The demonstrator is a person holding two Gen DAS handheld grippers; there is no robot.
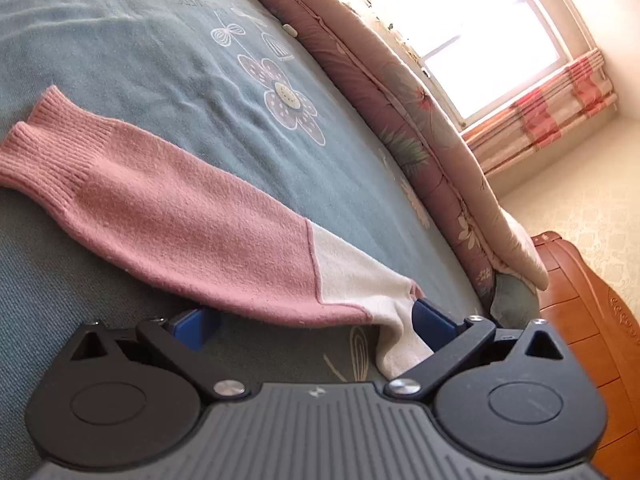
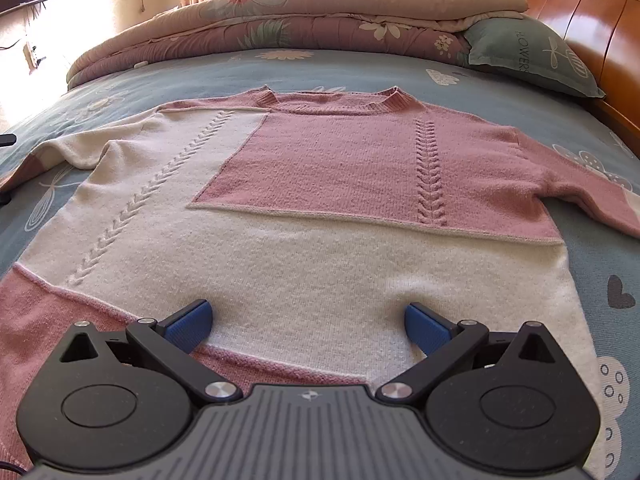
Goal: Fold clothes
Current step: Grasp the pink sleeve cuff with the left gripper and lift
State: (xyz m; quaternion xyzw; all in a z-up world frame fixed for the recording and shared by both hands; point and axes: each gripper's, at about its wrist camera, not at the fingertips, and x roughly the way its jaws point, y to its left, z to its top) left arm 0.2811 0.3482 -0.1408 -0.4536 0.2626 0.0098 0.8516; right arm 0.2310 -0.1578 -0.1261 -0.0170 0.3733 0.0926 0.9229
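Note:
A pink and cream knitted sweater (image 2: 320, 208) lies flat, front up, on the blue bedspread (image 2: 360, 68), neck towards the quilt. In the right wrist view my right gripper (image 2: 308, 330) hovers open over the sweater's cream lower part, blue fingertips (image 2: 188, 328) spread wide. The left wrist view shows one sleeve (image 1: 180, 216) stretched out, pink with a ribbed cuff at the left and cream near the shoulder. My left gripper (image 1: 314, 326) is open at the sleeve's upper end, and the cloth's lower edge crosses between its fingers (image 1: 434, 322).
A rolled floral quilt (image 2: 300, 20) lies along the far side of the bed under a window (image 1: 472, 40). A green pillow (image 2: 528, 56) rests against the wooden headboard (image 2: 592, 28). The bedspread (image 1: 160, 60) has a flower print.

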